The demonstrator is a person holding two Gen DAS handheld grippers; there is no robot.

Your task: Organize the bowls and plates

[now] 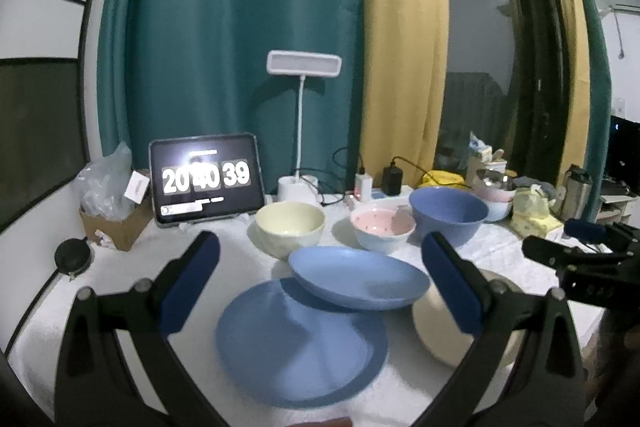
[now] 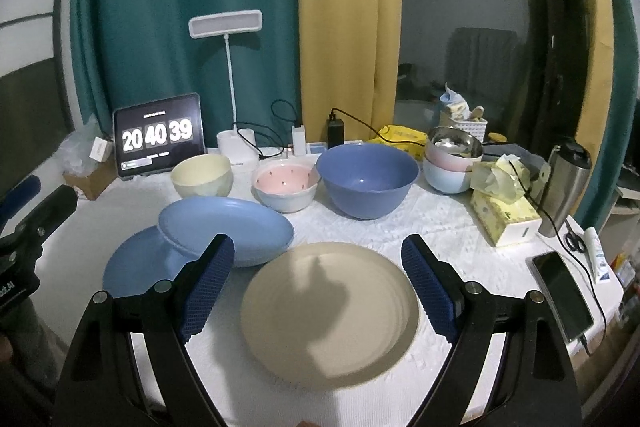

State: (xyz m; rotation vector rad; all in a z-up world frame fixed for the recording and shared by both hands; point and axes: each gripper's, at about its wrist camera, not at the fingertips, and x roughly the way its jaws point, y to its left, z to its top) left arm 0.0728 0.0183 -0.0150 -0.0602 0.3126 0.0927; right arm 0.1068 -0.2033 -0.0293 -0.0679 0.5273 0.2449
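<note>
A flat blue plate (image 1: 300, 343) lies on the white table, and a deeper light blue plate (image 1: 360, 277) rests tilted on its far edge; both show in the right wrist view (image 2: 136, 267) (image 2: 226, 229). A beige plate (image 2: 330, 311) lies to their right. Behind stand a cream bowl (image 2: 202, 179), a pink-lined bowl (image 2: 286, 187) and a big blue bowl (image 2: 366, 179). My left gripper (image 1: 320, 283) is open above the blue plates. My right gripper (image 2: 318, 287) is open above the beige plate. Both are empty.
A tablet clock (image 2: 158, 137), a desk lamp (image 2: 226, 23) and chargers stand at the back. Stacked bowls (image 2: 452, 163), a tissue box (image 2: 504, 211), a steel tumbler (image 2: 564, 183), a phone (image 2: 562, 295) and scissors are at the right. A cardboard box (image 1: 116, 223) sits at the left.
</note>
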